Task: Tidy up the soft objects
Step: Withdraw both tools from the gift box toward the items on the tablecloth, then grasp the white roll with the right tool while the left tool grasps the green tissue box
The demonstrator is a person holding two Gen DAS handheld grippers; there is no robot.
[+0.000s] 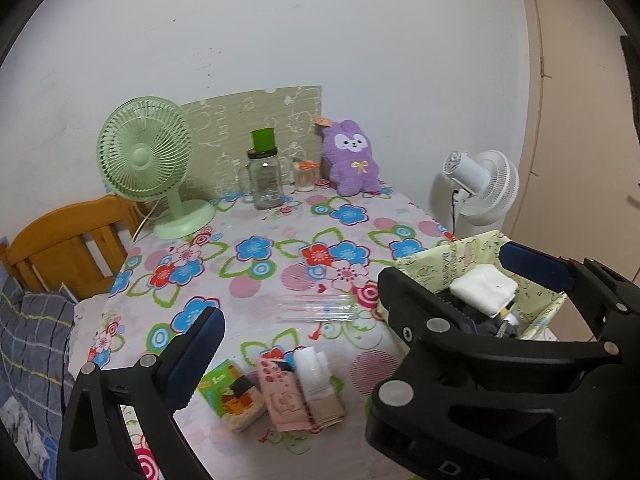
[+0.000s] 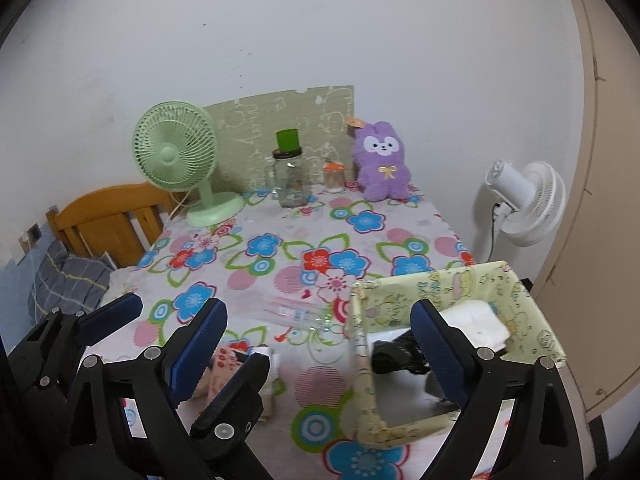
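at the lower right of both views sits the fabric bin (image 2: 520, 292), pale yellow with cartoon print, already holding a folded white cloth (image 1: 482, 290) and some dark, crumpled soft things beneath it; it looks part filled, so the sorting seems well along but not done; low in the middle of the left wrist view, near the table's front edge, lies a small pile of flat packets (image 1: 276, 392), a green one, a pink one and a white-and-tan one, touching and overlapping; i cannot tell for sure whether they are soft packs or cartons; a clear plastic case (image 1: 316, 309) lies between the pile and the bin; far back against the wall a purple plush rabbit (image 2: 382, 164) sits upright, well apart from the bin, beside a glass jar (image 2: 291, 182) and a green desk fan (image 2: 180, 152); the left gripper (image 1: 360, 304) has its blue-padded jaws spread wide and holds nothing, and the right gripper (image 2: 320, 340), hovering by the bin's near wall, is likewise spread and empty; my guess is that the next pick is from the pile or the rabbit; to do it well, come down square on one item, pinch its middle so it does not sag or drag its neighbours, lift clear of the bin's rim, and release low inside; the floral tablecloth (image 2: 280, 248) may snag.
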